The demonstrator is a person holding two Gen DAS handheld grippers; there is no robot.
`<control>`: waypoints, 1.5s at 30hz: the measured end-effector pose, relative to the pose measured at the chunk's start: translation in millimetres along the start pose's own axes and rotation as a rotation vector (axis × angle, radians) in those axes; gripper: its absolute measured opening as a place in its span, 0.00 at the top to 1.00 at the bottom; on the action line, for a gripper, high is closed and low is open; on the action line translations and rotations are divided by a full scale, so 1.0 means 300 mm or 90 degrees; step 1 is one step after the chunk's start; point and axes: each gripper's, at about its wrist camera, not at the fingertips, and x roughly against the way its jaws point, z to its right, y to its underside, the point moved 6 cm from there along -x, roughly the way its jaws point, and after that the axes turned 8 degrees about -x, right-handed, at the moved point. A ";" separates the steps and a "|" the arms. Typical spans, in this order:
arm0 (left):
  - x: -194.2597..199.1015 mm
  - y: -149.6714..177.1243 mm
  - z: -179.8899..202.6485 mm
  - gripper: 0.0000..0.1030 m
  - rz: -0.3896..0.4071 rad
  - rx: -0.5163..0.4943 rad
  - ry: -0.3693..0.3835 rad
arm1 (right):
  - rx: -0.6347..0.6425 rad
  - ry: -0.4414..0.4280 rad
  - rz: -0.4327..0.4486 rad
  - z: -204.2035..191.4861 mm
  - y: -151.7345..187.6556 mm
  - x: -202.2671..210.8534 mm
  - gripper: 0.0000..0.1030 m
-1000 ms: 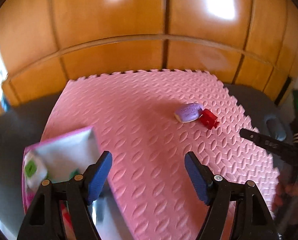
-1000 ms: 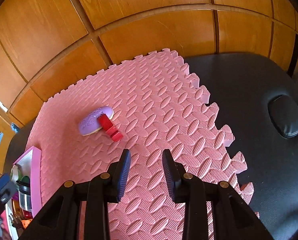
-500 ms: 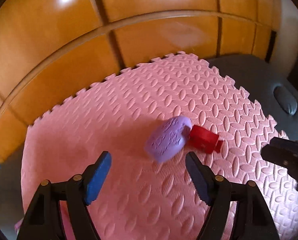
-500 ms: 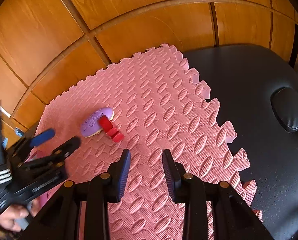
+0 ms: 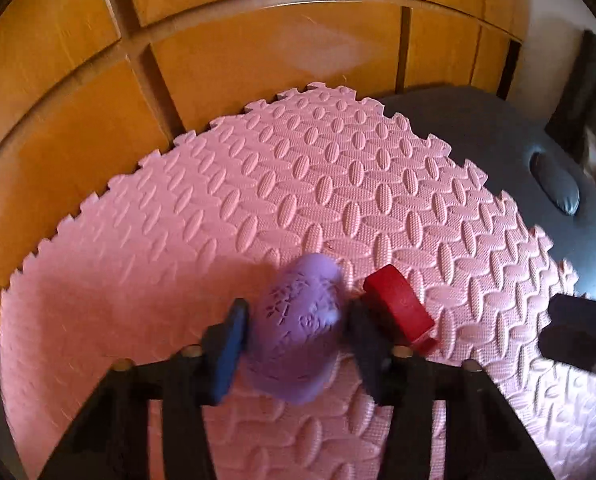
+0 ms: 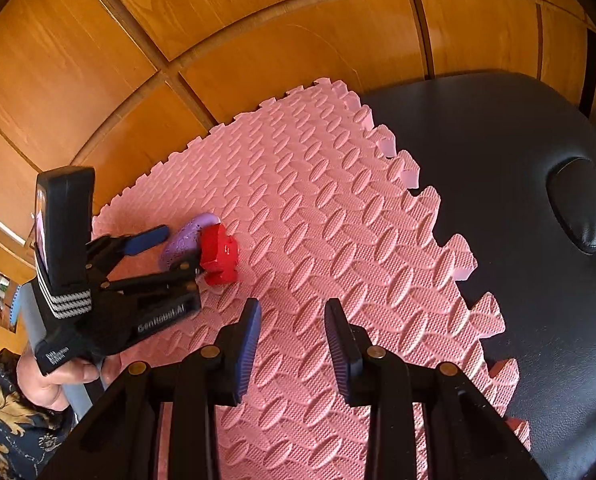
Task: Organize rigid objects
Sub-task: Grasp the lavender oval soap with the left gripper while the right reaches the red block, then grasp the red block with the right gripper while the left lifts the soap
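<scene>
A purple oval piece with an embossed pattern lies on the pink foam mat. My left gripper straddles it, its jaws closing, with both pads against the piece's sides. A red block sits just right of it, touching the right finger. The right wrist view shows the left gripper around the purple piece, with the red block beside it. My right gripper hovers over the mat, narrowly open with nothing between its fingers.
The mat lies on a black padded table with an oval cushion at the right. Wooden panels rise behind. A hand holds the left gripper at the lower left. The right gripper's dark tips show at the right edge.
My left gripper swung away from the box at the left, came down over the purple piece and narrowed its jaws onto it. The right gripper stayed in place.
</scene>
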 end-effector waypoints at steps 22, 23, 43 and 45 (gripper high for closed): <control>0.549 0.325 0.036 0.57 0.069 0.204 -0.022 | 0.062 -0.048 -0.015 -0.104 0.039 -0.015 0.68; 0.568 0.338 0.030 0.57 0.072 0.211 -0.024 | 0.068 -0.049 -0.015 -0.117 0.036 -0.018 0.65; 0.752 0.547 -0.041 0.57 0.121 0.288 -0.115 | 0.269 0.065 -0.022 -0.279 0.040 -0.203 0.86; 0.750 0.561 -0.044 0.57 0.118 0.294 -0.119 | 0.281 0.058 -0.038 -0.261 0.085 -0.170 0.86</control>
